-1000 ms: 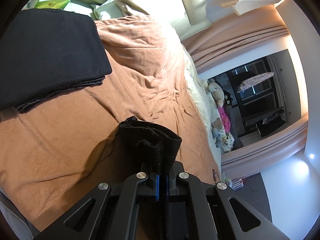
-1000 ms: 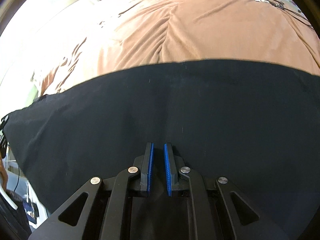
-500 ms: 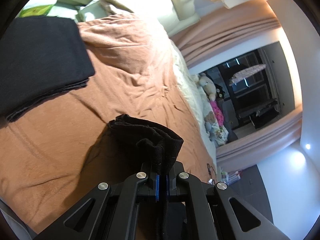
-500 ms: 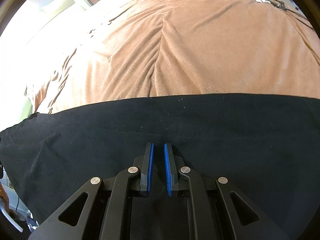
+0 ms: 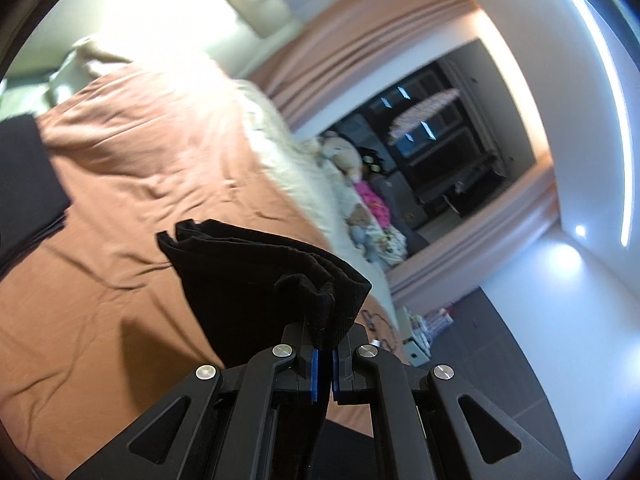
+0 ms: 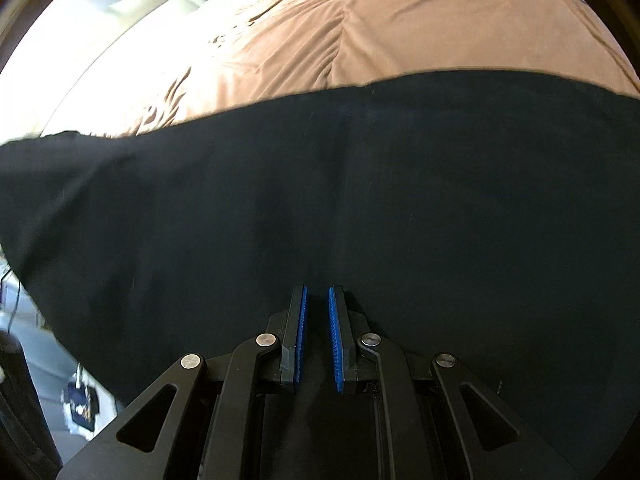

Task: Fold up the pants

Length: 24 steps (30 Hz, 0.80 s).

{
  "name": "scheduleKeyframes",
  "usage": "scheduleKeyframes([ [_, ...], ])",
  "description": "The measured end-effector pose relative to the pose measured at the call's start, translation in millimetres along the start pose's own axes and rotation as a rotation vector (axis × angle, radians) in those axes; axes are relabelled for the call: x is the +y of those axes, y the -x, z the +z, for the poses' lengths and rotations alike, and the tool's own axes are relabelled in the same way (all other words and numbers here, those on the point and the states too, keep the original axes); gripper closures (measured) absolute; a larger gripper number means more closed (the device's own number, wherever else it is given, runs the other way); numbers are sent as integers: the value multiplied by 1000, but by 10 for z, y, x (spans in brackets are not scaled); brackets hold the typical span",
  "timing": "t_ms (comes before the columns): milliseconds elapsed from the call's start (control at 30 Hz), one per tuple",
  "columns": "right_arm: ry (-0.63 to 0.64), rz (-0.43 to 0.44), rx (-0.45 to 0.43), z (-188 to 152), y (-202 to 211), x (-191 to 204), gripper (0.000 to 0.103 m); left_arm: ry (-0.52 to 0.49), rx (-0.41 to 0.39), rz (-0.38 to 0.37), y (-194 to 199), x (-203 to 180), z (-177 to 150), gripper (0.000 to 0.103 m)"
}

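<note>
No brand, label or writing can be read in either view. Your left gripper [image 5: 325, 344] is clenched on a bunched fold of the black fabric pants [image 5: 256, 280], holding it up off the tan-brown bed cover [image 5: 132, 168]; the gripper points out over the bed's far side toward the row of soft toys [image 5: 360, 200] along that edge, with the pink curtains [image 5: 360, 60] beyond. The cloth hangs in layered folds from the blue pads [image 5: 315, 364]. A folded dark grey cloth stack [image 5: 24, 168] lies at the bed's left edge. Your right gripper [image 6: 317, 332] tilts down over the broad flat spread of the pants [image 6: 360, 200] on the bed cover [image 6: 400, 28]; its blue pads [image 6: 301, 332] stand a narrow gap apart, and whether cloth is pinched between them you cannot tell.
</note>
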State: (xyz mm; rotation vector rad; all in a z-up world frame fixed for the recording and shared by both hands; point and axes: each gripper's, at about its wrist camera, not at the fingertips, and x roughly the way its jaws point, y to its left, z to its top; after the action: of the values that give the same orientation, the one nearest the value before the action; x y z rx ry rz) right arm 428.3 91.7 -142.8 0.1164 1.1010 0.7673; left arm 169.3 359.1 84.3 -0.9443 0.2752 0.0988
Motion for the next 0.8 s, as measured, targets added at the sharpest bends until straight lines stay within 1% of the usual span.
scheduleKeyframes([
  [167, 26, 26, -13, -243, 158, 14, 95, -85, 16, -51, -81, -601, -13, 99],
  [333, 34, 92, 0, -435, 294, -15, 95, -138, 35, -86, -176, -1058, -82, 99],
  [400, 39, 96, -9, -503, 386, -55, 95, -160, 40, -103, -213, -1251, -121, 99],
  [533, 27, 77, -59, -599, 664, -204, 95, -202, 57, -129, -299, -1585, -212, 99],
  [733, -25, 60, -158, -750, 1183, -610, 95, -251, 89, -156, -431, -2002, -387, 99],
  [800, -50, 37, -204, -831, 1336, -728, 94, -265, 101, -166, -481, -2148, -461, 99],
])
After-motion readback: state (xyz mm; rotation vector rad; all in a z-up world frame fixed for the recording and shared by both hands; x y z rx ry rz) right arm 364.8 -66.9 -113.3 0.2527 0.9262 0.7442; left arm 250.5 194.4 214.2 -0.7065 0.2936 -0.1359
